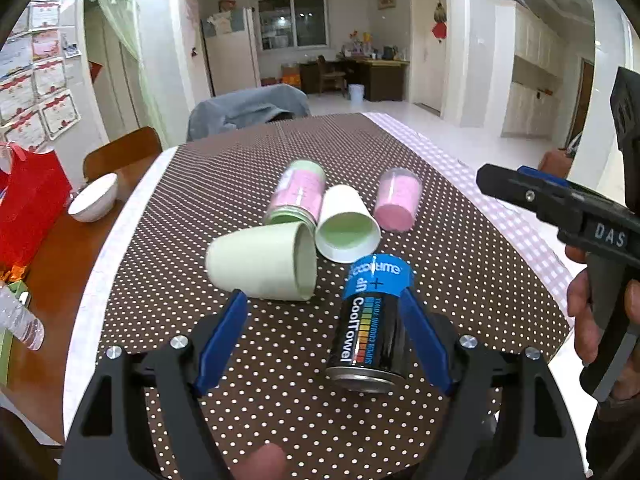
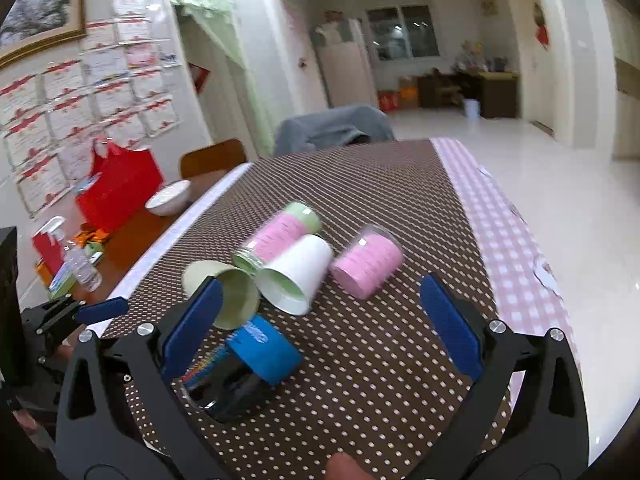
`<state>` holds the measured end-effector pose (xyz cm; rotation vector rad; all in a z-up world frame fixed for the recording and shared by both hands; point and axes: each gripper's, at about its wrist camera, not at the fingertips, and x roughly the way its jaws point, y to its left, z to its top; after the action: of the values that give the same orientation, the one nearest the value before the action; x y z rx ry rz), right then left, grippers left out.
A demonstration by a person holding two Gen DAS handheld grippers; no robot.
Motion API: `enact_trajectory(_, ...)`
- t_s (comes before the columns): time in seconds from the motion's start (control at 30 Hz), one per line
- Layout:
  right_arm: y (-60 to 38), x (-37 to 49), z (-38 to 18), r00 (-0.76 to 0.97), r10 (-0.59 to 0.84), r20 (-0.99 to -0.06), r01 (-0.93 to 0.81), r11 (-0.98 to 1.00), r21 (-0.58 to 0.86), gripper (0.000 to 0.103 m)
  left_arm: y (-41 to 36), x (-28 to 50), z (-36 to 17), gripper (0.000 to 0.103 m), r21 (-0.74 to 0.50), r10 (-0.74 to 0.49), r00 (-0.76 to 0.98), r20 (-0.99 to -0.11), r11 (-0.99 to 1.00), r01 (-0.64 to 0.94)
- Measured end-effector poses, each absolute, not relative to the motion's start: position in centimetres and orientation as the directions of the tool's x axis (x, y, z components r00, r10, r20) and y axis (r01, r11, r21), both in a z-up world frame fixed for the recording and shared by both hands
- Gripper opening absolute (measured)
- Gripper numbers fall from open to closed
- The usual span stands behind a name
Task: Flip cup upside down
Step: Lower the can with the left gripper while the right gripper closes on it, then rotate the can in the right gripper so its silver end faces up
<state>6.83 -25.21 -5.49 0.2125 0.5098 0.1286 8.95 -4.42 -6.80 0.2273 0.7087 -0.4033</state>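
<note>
On the brown dotted tablecloth (image 1: 280, 160), a pale green cup (image 1: 260, 264) (image 2: 230, 296) lies on its side, mouth to the right. A white cup (image 1: 346, 220) (image 2: 298, 276) with a green inside lies next to it, mouth towards me. My left gripper (image 1: 323, 295) is open just in front of the green cup. A black can with a blue band (image 1: 372, 320) (image 2: 248, 360) lies between its fingers, against the right one. My right gripper (image 2: 320, 282) is open above the table, with the cups ahead of its left finger (image 2: 196, 320).
A pink jar with a green lid (image 1: 298, 196) and a pink tub (image 1: 396, 200) lie behind the cups. A white bowl (image 1: 94, 198), red bag (image 1: 28, 208) and water bottle (image 1: 20, 320) sit on the wooden table at left. Pink checked cloth (image 1: 500, 208) edges the right side.
</note>
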Motion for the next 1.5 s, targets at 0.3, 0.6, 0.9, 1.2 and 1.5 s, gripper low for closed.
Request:
enact_trajectory(0.3,-21.7,6.4,-4.6,0.864,0.273,-0.423,-0.256,0.962,0.099,0.097,-2.3,7.5,-4.9,0.077,0.058,-0.255,0.746,-0.615,0.929,0.366)
enact_trajectory(0.6,-20.2,6.3,-3.9,0.856,0.276,-0.438,-0.280,0.958,0.057,0.097,-0.2,5.7,-3.5,0.077,0.051,-0.209,0.804,-0.556,0.957,0.284)
enact_trajectory(0.9,-19.5,6.0,-3.4,0.843,0.309,-0.440,-0.337,0.941,0.016,0.097,1.0,4.5,-3.4,0.077,0.028,-0.187,0.821,-0.539,0.971,0.239)
enact_trajectory(1.2,-18.5,6.4,-3.5,0.810,0.347,-0.474,-0.438,0.894,-0.095,0.097,1.7,4.4,-3.8,0.077,0.007,-0.174,0.825,-0.538,0.977,0.211)
enact_trajectory(1.5,-16.8,7.4,-5.7,0.683,0.379,-0.625,-0.670,0.667,-0.327,0.097,2.2,4.8,-5.2,0.077,-0.004,-0.169,0.818,-0.550,0.980,0.199)
